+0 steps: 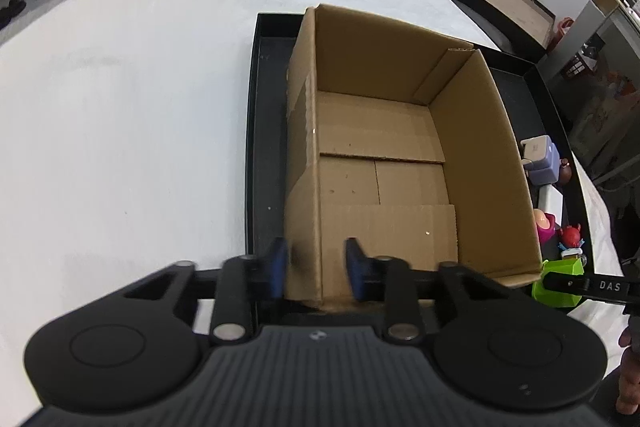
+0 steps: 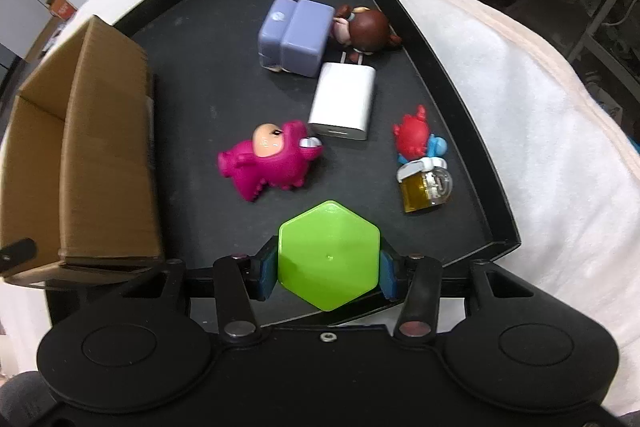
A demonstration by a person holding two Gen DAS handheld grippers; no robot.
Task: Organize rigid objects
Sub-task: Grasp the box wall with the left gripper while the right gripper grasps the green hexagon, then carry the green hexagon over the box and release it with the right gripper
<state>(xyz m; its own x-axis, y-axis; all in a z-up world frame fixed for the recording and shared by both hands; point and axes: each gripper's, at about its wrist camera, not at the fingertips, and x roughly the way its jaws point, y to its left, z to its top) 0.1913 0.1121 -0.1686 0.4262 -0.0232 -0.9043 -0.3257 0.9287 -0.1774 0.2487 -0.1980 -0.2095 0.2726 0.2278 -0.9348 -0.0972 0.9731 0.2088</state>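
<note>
Item 1, cardboard box (image 1: 384,155): open-topped and empty, standing on the black tray (image 1: 266,131) toward its left side. Its long axis runs away from my left claw (image 1: 318,269). That claw pinches the near corner wall, one blue pad outside and one inside, narrow. I judge the hold is there to steady the box while pieces go in.

Item 2, green hexagonal block (image 2: 329,255): on the tray's near edge, flat hexagon face up, no clear long axis; two opposite sides face the pads. My right claw (image 2: 328,269) is closed on it, pads pressing both sides, mid-width.

Items 3–7, loose on the tray right of the box: pink dinosaur figure (image 2: 272,159) on its side; white charger (image 2: 346,103), long axis pointing away; lilac block (image 2: 296,37); brown-haired figure (image 2: 366,31); red and blue figure (image 2: 416,139) by a small yellow jar (image 2: 424,187).

Tray rests on a white-covered surface (image 1: 132,99).
</note>
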